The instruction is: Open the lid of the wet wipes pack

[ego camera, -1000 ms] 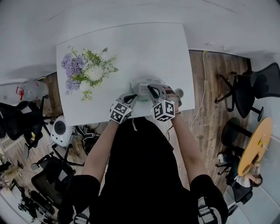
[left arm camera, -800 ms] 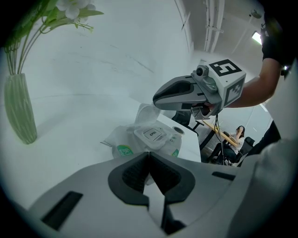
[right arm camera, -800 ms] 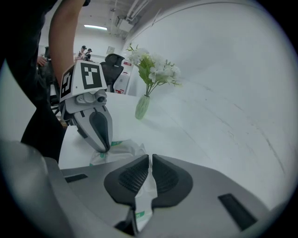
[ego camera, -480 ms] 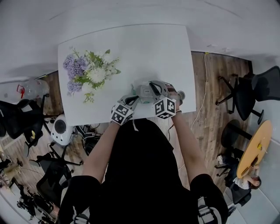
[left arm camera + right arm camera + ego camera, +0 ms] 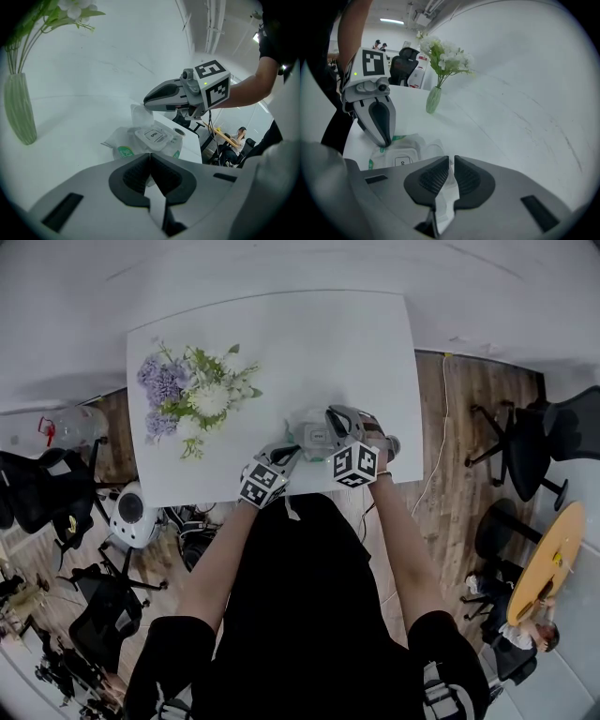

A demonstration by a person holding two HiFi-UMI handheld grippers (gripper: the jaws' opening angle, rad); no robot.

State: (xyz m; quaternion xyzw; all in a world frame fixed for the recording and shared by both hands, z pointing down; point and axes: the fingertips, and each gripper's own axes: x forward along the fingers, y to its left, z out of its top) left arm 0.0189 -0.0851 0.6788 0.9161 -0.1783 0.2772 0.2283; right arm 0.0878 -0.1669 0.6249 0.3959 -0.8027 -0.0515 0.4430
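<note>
While holding the wet wipes pack down near the front edge of the table with the left gripper closed on 1 end seam, unclamp the right gripper from the other seam. Slide 1 jaw under the lip of the closed lid, then lift gently.

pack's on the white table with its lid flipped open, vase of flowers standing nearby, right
Not quite: the lid is shut, flat on the pack, as the left gripper view shows. The pack is on the white table, with the vase of flowers standing nearby.
</note>
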